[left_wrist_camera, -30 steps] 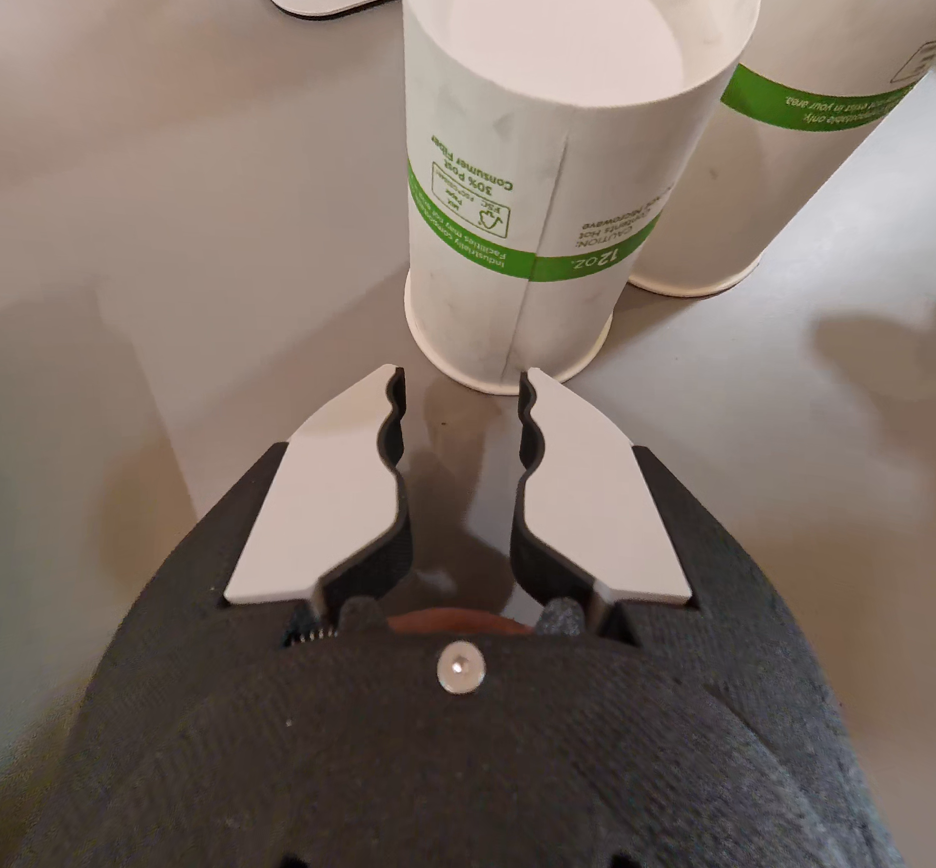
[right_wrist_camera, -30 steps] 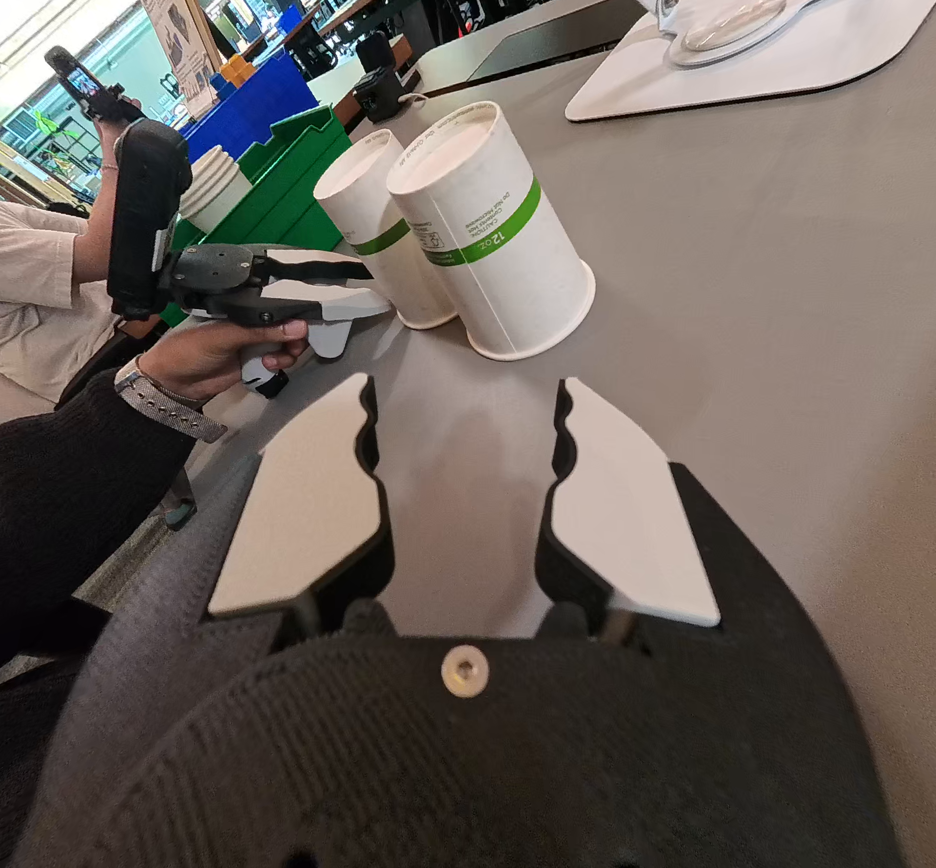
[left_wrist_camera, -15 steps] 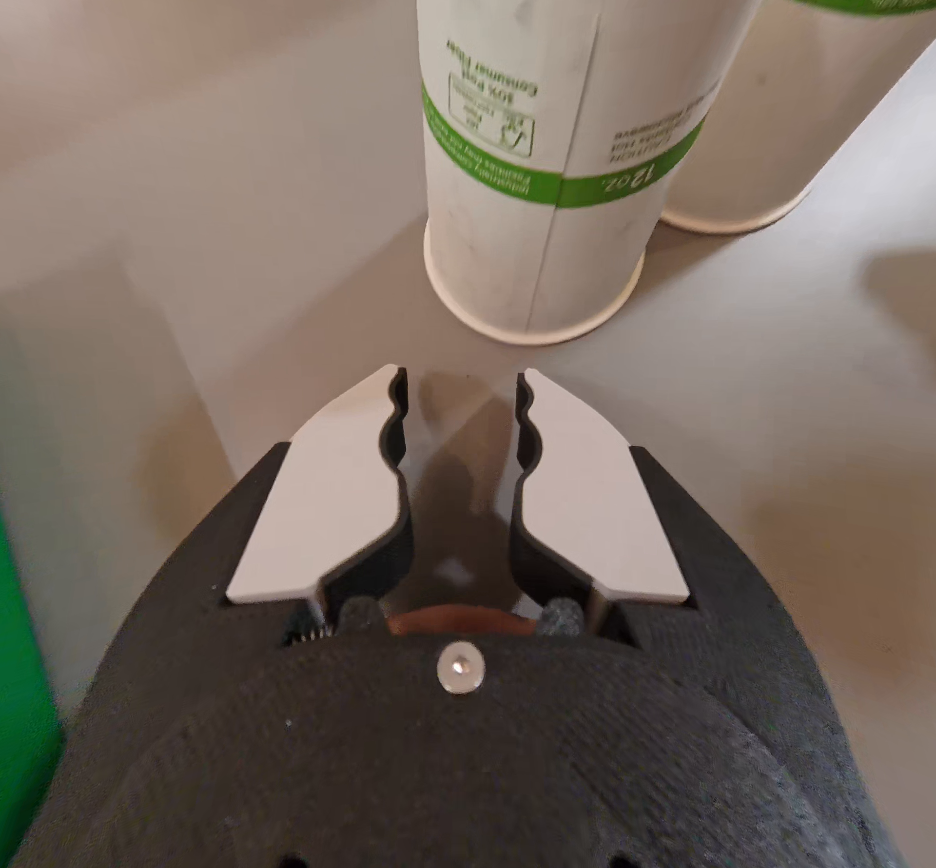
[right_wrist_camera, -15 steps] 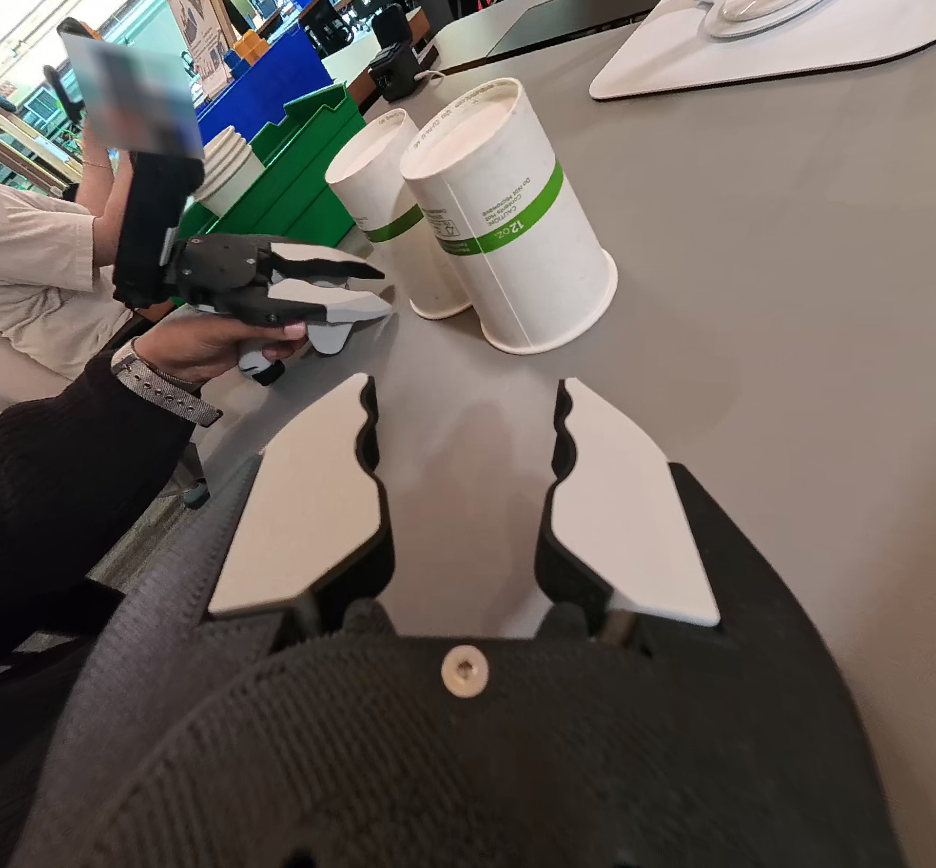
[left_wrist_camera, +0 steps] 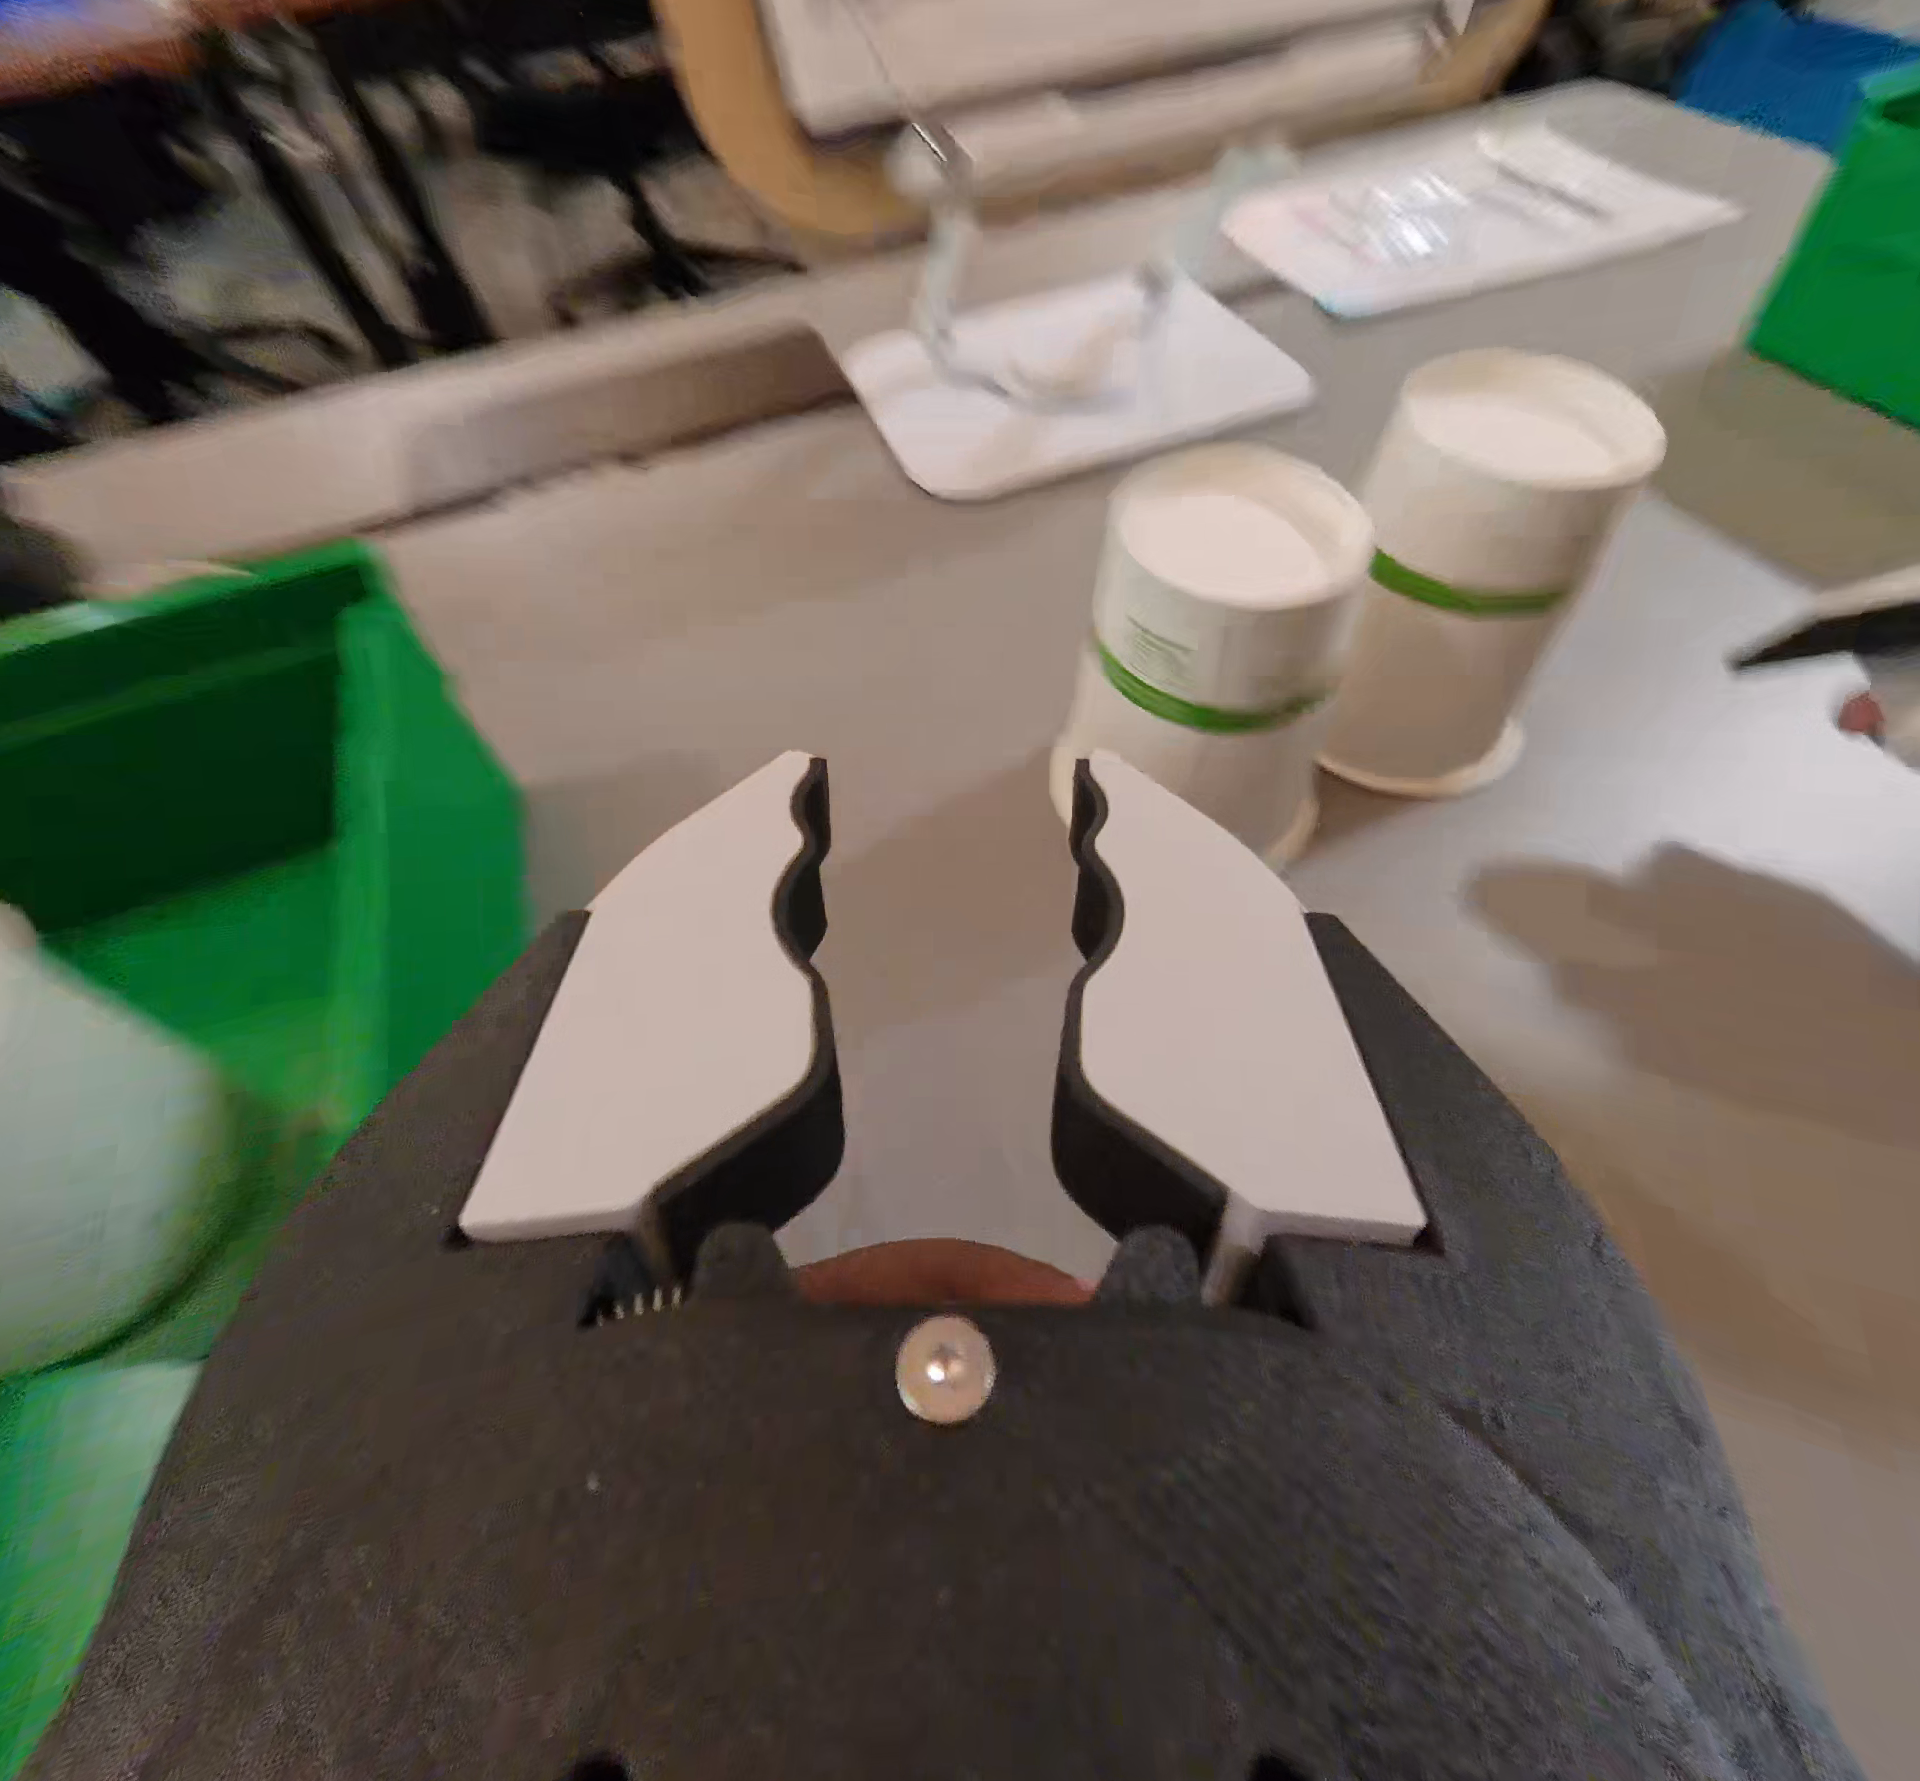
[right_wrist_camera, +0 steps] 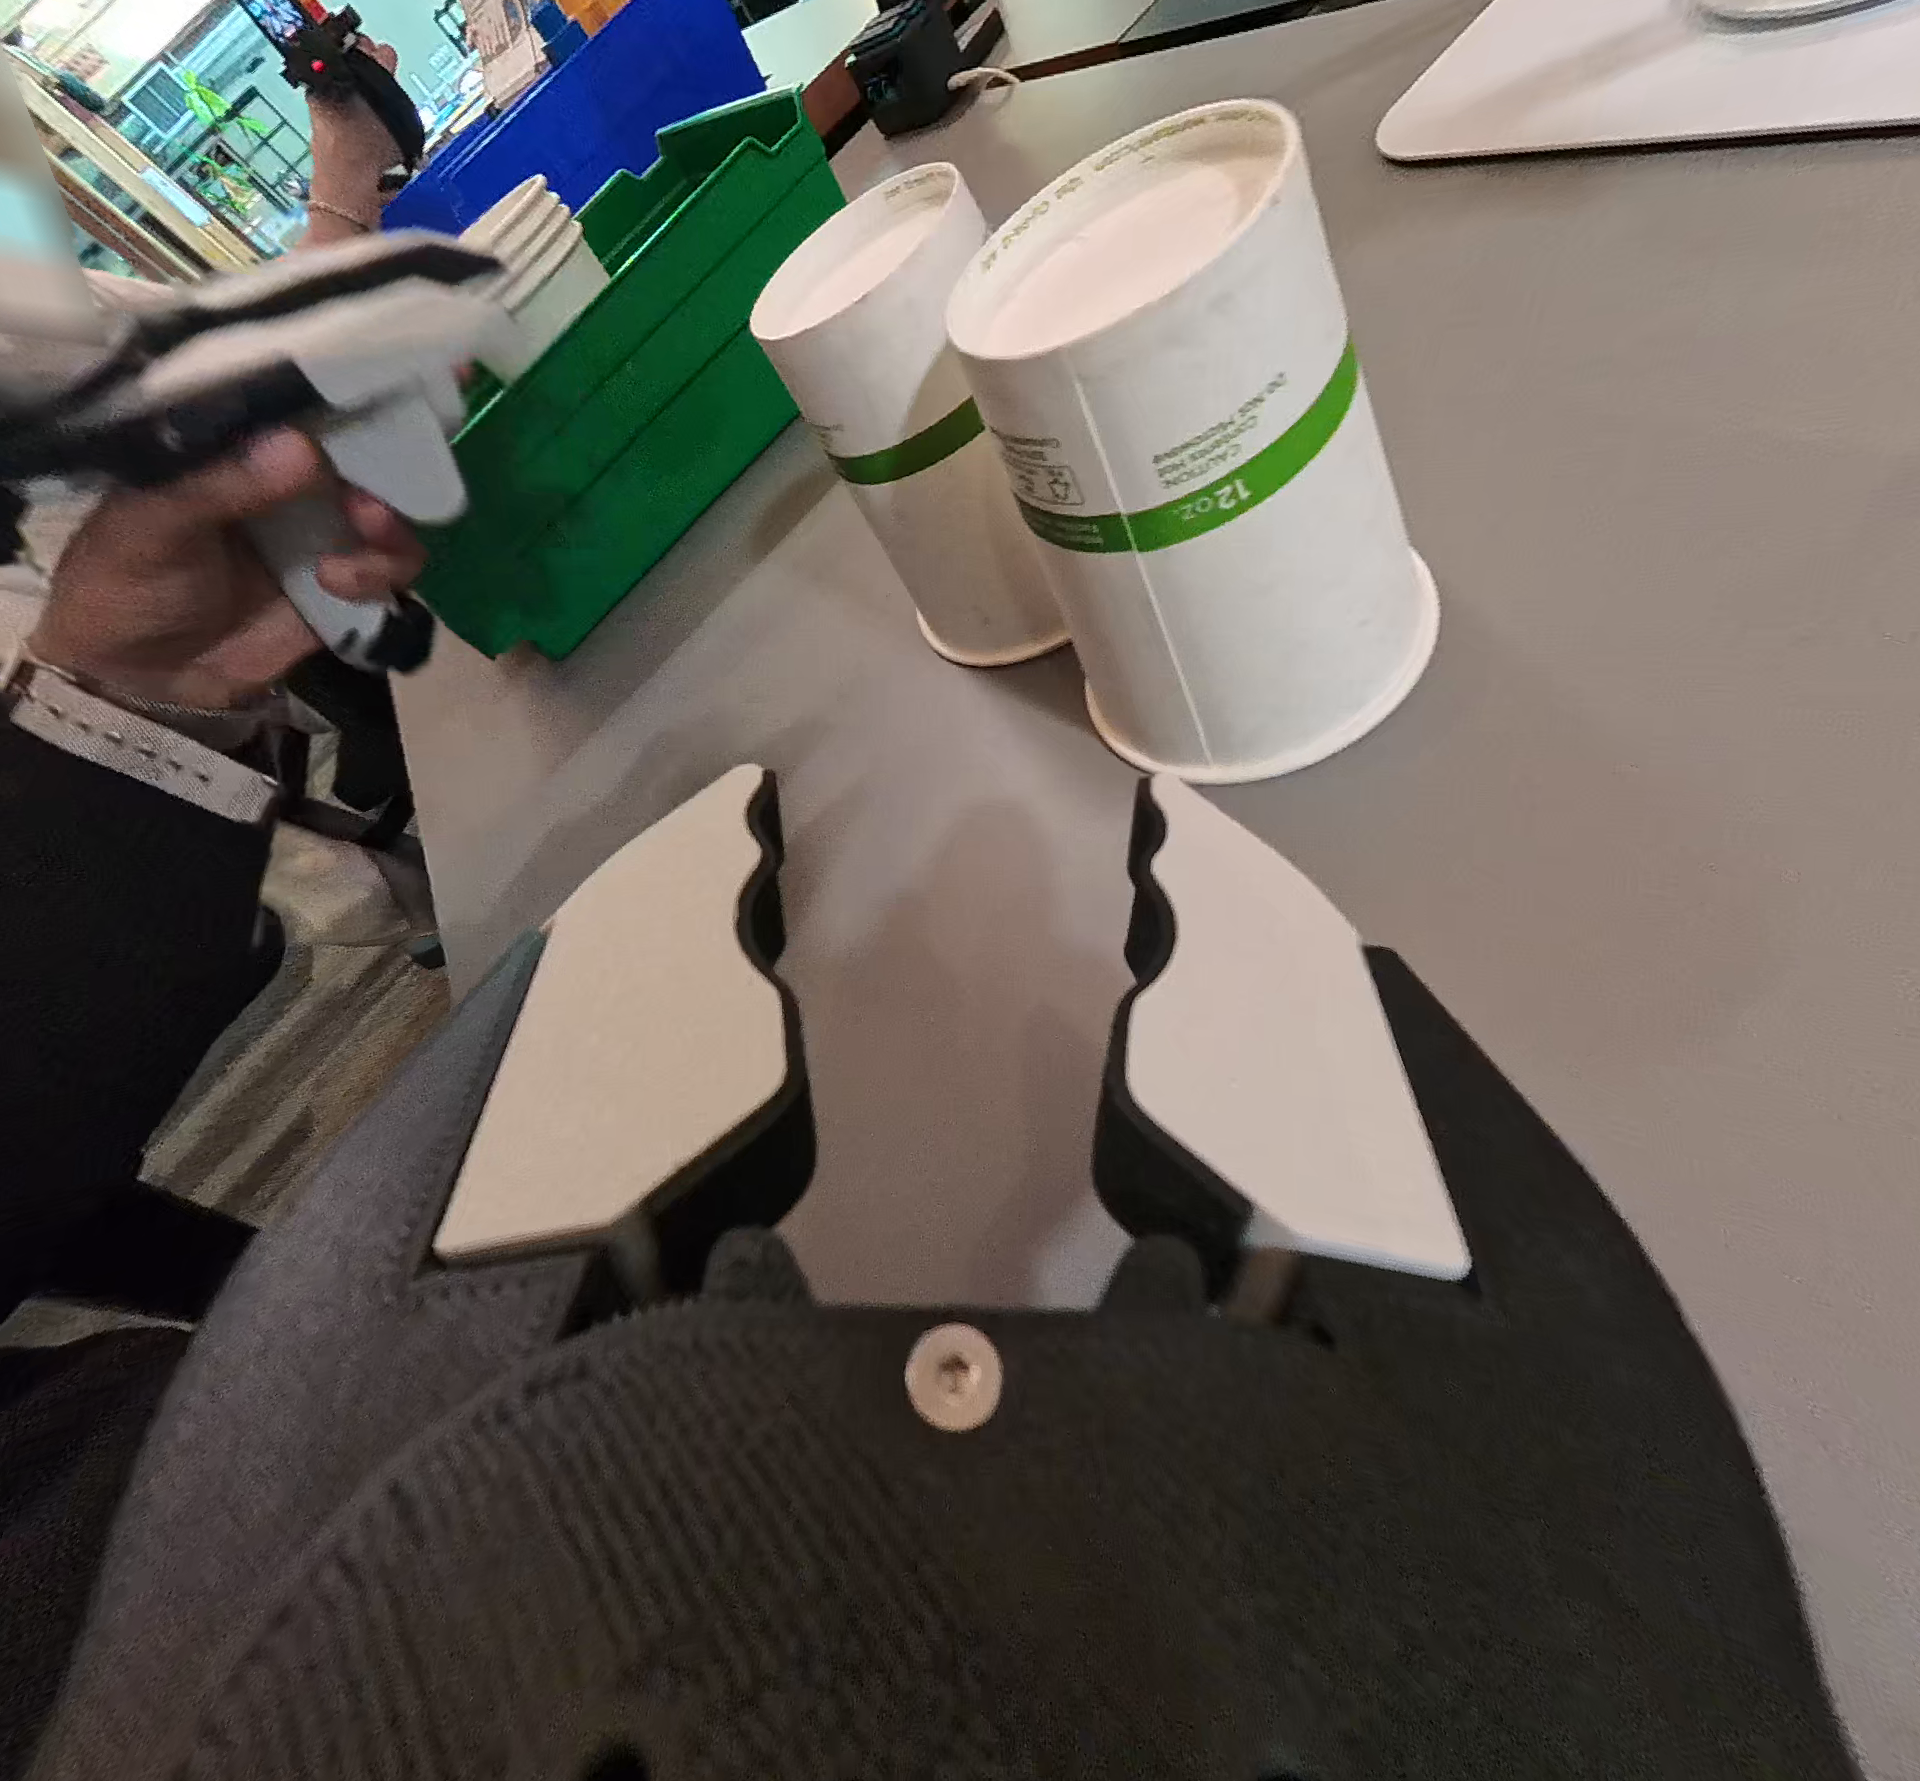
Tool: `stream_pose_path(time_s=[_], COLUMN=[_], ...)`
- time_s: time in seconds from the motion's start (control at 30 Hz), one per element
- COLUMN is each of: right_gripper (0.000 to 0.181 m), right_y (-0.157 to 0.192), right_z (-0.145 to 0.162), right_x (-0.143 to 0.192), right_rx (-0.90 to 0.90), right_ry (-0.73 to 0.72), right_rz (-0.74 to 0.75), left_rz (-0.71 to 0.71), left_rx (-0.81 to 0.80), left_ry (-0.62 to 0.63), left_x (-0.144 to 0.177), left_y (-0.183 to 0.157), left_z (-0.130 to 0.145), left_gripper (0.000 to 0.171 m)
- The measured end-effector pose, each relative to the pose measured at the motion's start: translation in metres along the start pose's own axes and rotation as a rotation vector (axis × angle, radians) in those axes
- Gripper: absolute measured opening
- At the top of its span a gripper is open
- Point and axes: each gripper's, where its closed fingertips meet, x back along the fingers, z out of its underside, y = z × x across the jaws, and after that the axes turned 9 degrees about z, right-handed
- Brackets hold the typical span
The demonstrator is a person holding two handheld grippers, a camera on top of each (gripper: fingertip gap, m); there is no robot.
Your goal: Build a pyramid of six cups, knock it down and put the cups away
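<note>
Two white paper cups with green bands stand upside down, side by side, on the grey table (right_wrist_camera: pixel 1662 588). In the left wrist view they are the left cup (left_wrist_camera: pixel 1216 651) and the right cup (left_wrist_camera: pixel 1486 568), ahead and to the right of my left gripper (left_wrist_camera: pixel 945 775). That gripper is open, empty and raised off the table. My right gripper (right_wrist_camera: pixel 951 786) is open and empty, low over the table just short of the near cup (right_wrist_camera: pixel 1205 505); the far cup (right_wrist_camera: pixel 914 422) stands behind it. The left gripper (right_wrist_camera: pixel 494 292) shows blurred, held in a hand by the green bin.
A green bin (right_wrist_camera: pixel 644 401) at the table's left edge holds a stack of white cups (right_wrist_camera: pixel 540 266); it also shows in the left wrist view (left_wrist_camera: pixel 208 744). A white stand base (left_wrist_camera: pixel 1081 391) lies behind the cups, with another green bin (left_wrist_camera: pixel 1849 277) far right. A person holds up a phone in the background (right_wrist_camera: pixel 312 17).
My left gripper has pulled back from the cups, risen and swung toward the green bin. My right gripper has moved a little closer to the near cup. Both stay open.
</note>
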Motion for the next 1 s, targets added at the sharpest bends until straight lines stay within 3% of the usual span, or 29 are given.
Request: stream_pose_path(time_s=[0.13,0.27,0.3,0.37,0.47,0.57,0.7,1.0], right_gripper=[0.065,0.065,0.064,0.064,0.063,0.063,0.063,0.061], right_y=[0.005,0.005,0.005,0.005,0.003,0.002,0.008,0.013], right_z=[0.001,0.000,-0.001,-0.002,-0.004,-0.005,-0.006,-0.007], right_x=[-0.001,0.000,0.001,0.002,0.003,0.003,0.004,0.005], right_rx=[-0.012,-0.047,-0.063,-0.091,-0.116,-0.139,-0.206,-0.270], right_ry=[0.002,-0.006,-0.011,-0.018,-0.026,-0.027,-0.033,-0.029], right_rz=[-0.023,-0.041,-0.048,-0.062,-0.068,-0.081,-0.139,-0.193], left_rz=[-0.195,-0.088,-0.075,-0.181,-0.331,-0.271,-0.357,-0.320], left_rx=[0.030,0.113,0.092,-0.030,-0.182,-0.188,-0.267,-0.226], left_ry=[-0.184,-0.191,-0.171,-0.115,-0.040,0.045,0.161,0.153], left_x=[0.069,0.101,0.102,0.108,0.111,0.100,0.101,0.096], left_y=[0.068,0.098,0.103,0.124,0.150,0.150,0.165,0.165], left_z=[-0.042,-0.040,-0.037,-0.031,-0.022,-0.003,0.016,0.025], left_gripper=[0.035,0.034,0.033,0.030,0.009,0.011,0.012,0.012])
